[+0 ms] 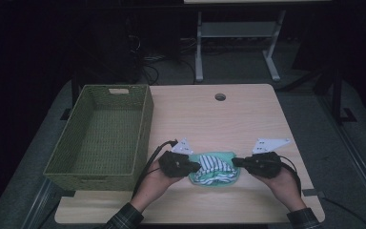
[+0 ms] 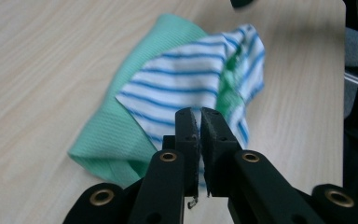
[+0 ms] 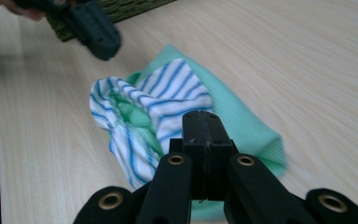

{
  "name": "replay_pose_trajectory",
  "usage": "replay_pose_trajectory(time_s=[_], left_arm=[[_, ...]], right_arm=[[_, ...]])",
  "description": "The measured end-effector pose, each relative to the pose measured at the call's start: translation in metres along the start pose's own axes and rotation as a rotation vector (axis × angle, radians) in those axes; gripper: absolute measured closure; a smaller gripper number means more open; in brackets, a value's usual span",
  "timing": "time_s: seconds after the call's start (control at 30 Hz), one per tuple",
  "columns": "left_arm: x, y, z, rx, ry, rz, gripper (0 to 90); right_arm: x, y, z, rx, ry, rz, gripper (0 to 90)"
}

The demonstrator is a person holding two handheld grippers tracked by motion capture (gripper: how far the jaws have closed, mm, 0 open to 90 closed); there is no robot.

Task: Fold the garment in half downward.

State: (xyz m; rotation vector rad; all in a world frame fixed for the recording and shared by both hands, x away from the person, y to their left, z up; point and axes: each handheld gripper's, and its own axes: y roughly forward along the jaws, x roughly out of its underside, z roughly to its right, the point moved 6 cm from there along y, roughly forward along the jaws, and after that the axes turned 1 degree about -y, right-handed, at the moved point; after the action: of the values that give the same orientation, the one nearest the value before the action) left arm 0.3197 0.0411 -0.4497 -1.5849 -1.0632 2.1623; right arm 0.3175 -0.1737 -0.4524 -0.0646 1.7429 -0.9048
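**Both claws closed beside a green and striped cloth bundle**

Nearest the high camera: two forearms in plaid sleeves [image 1: 124, 218], entering from the bottom edge, each hand wrapped around a black gripper.

Cloth [image 1: 214, 168]: a green piece with a white, blue-striped piece lying crumpled on top of it. It sits on the table between the two claws, directly ahead of each set of jaws.

Left gripper [image 1: 195, 167]: tips at the left edge of the cloth. In the left gripper view the jaws [image 2: 200, 122] stand nearly together with only a thin slit between them; the striped layer [image 2: 186, 79] lies just past the tips. Whether any fabric is caught in the slit cannot be told.

Right gripper [image 1: 236, 162]: tips at the right edge of the cloth. In the right gripper view the jaws [image 3: 203, 128] are pressed flat together, nothing visible between them; the cloth [image 3: 168, 107] lies just beyond and below the tips.

Outward: light wooden table [image 1: 248, 114] with a round hole [image 1: 220, 97] far beyond the claws. A green woven basket [image 1: 102, 133] stands just outside the left gripper, on the table's left side. Dark floor [image 1: 343, 157] around the table.
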Motion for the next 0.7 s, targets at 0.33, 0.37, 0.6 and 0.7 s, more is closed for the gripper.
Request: replay_pose_trajectory(time_s=[0.33, 0.37, 0.6, 0.7], left_arm=[[0.006, 0.028, 0.007, 0.039, 0.000, -0.060, 84.8], [0.007, 0.030, 0.007, 0.040, 0.001, -0.066, 84.8], [0.018, 0.041, 0.008, 0.034, 0.015, -0.129, 84.5], [0.023, 0.045, 0.008, 0.016, 0.048, -0.170, 84.4]], right_arm=[[0.019, 0.024, -0.009, -0.039, 0.002, -0.097, 89.7], [0.022, 0.026, -0.009, -0.041, 0.004, -0.108, 89.7], [0.037, 0.031, -0.009, -0.062, 0.025, -0.144, 89.7], [0.041, 0.034, -0.011, -0.074, 0.025, -0.159, 89.7]])
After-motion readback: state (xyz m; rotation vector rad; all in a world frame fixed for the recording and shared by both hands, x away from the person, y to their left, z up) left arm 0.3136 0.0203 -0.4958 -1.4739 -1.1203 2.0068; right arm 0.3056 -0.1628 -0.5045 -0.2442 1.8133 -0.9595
